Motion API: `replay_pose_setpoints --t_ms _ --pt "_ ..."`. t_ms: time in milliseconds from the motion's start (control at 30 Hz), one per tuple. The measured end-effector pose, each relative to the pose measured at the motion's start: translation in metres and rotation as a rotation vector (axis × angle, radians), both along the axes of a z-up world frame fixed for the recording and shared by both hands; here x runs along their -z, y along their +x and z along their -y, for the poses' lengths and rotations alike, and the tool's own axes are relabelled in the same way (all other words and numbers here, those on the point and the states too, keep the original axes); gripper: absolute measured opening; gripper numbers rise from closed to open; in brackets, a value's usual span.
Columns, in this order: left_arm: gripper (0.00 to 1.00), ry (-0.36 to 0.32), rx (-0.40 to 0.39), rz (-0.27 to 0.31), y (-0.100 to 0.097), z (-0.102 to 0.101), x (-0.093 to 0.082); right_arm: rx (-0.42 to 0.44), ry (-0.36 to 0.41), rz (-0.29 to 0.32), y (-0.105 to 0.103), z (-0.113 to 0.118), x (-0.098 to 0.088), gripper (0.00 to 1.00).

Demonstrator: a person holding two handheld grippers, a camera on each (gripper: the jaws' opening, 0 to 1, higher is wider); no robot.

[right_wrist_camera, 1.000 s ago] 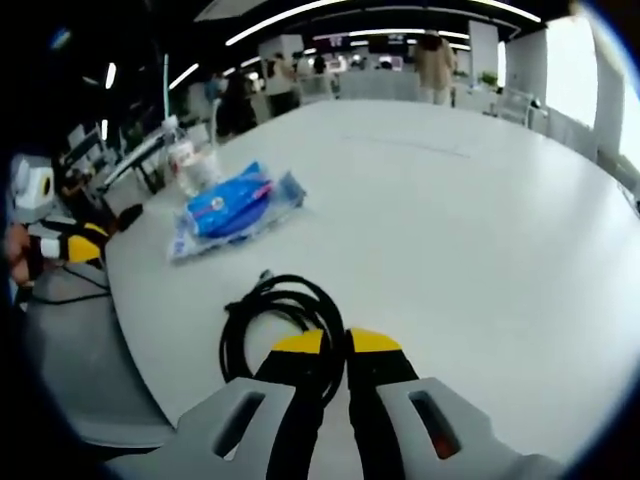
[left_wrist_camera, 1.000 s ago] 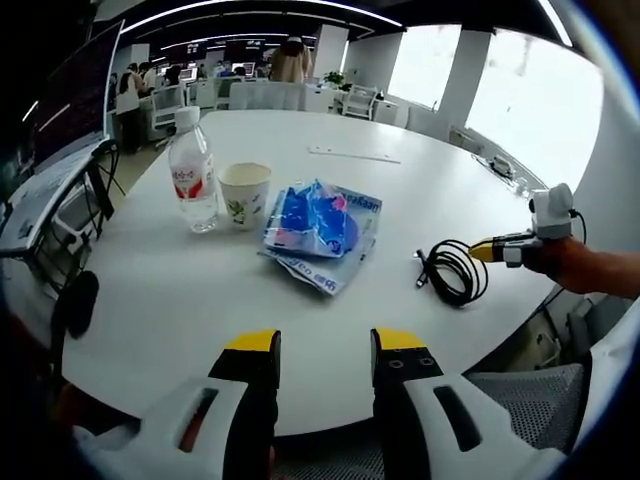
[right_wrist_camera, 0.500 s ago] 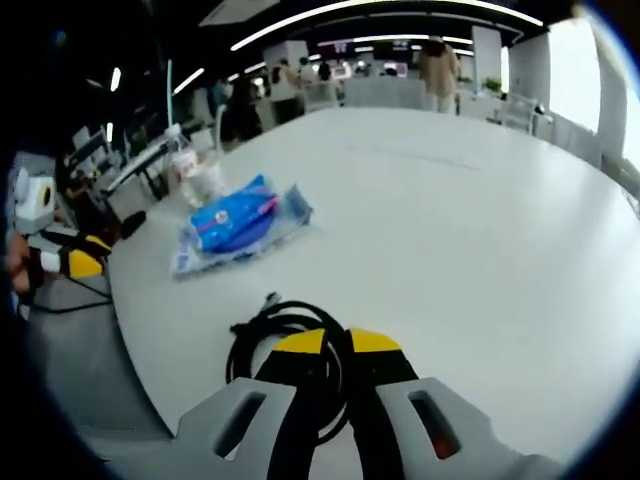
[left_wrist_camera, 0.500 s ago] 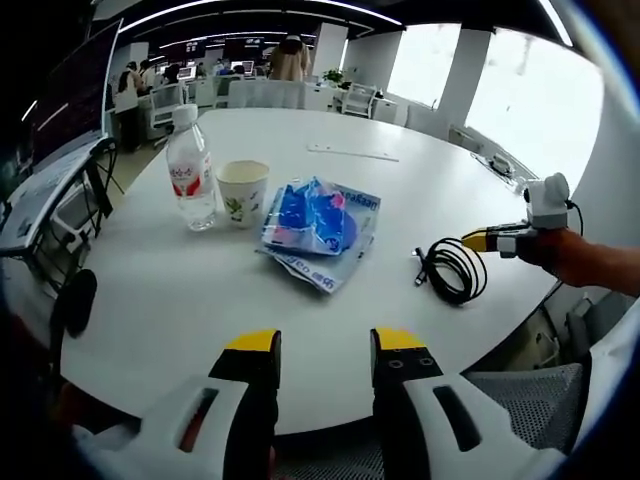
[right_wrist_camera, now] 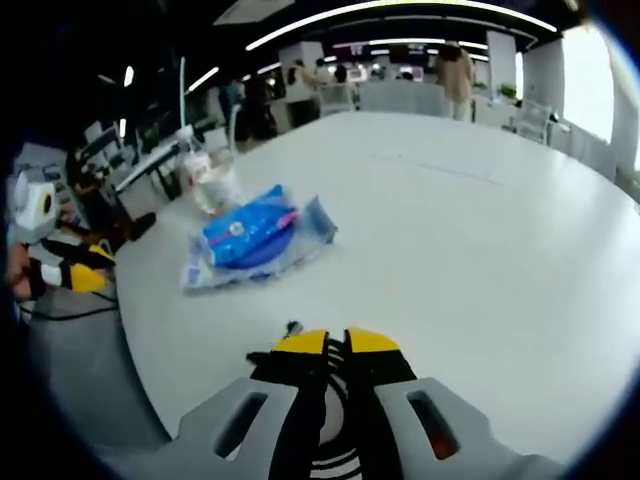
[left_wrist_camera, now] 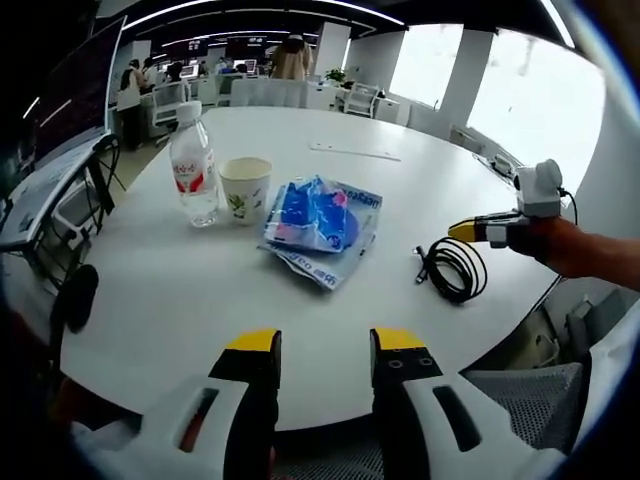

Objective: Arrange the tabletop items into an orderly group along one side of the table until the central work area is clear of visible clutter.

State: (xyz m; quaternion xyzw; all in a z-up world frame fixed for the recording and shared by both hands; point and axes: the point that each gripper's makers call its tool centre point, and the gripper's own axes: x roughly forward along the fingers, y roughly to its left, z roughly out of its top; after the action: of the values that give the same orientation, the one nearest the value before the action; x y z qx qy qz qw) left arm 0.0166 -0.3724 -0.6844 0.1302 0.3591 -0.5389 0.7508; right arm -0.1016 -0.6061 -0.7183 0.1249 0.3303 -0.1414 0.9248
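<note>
On the round white table (left_wrist_camera: 180, 300) stand a clear water bottle (left_wrist_camera: 193, 165) with a red label and a paper cup (left_wrist_camera: 245, 190). A blue plastic packet (left_wrist_camera: 320, 225) lies beside them, and a coiled black cable (left_wrist_camera: 452, 270) lies near the right edge. My left gripper (left_wrist_camera: 323, 345) hovers open over the near edge, holding nothing. My right gripper (left_wrist_camera: 465, 231) is shut just above the cable, which stays flat on the table. In the right gripper view, the shut right gripper (right_wrist_camera: 335, 343) covers most of the cable (right_wrist_camera: 262, 357); the packet (right_wrist_camera: 255, 240) and bottle (right_wrist_camera: 195, 165) lie beyond.
A thin white strip (left_wrist_camera: 355, 152) lies toward the far side of the table. A grey office chair (left_wrist_camera: 520, 390) stands below the near right edge, and a dark chair (left_wrist_camera: 75, 300) sits at the left. Desks and people fill the background. My left gripper (right_wrist_camera: 65, 275) shows at the left.
My right gripper has moved forward over the cable toward the packet and risen a little. The cable has stayed on the table. The left gripper has held still.
</note>
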Motion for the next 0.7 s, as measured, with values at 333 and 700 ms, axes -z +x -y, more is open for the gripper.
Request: replay_pose_setpoints --t_ms 333,700 --pt "0.34 0.007 0.013 -0.006 -0.004 0.001 0.003 -0.035 0.006 -0.006 0.008 -0.006 0.002 0.04" --pt "0.34 0.014 0.037 0.002 -0.006 0.007 0.002 -0.046 0.020 -0.004 0.016 -0.005 0.004 0.04"
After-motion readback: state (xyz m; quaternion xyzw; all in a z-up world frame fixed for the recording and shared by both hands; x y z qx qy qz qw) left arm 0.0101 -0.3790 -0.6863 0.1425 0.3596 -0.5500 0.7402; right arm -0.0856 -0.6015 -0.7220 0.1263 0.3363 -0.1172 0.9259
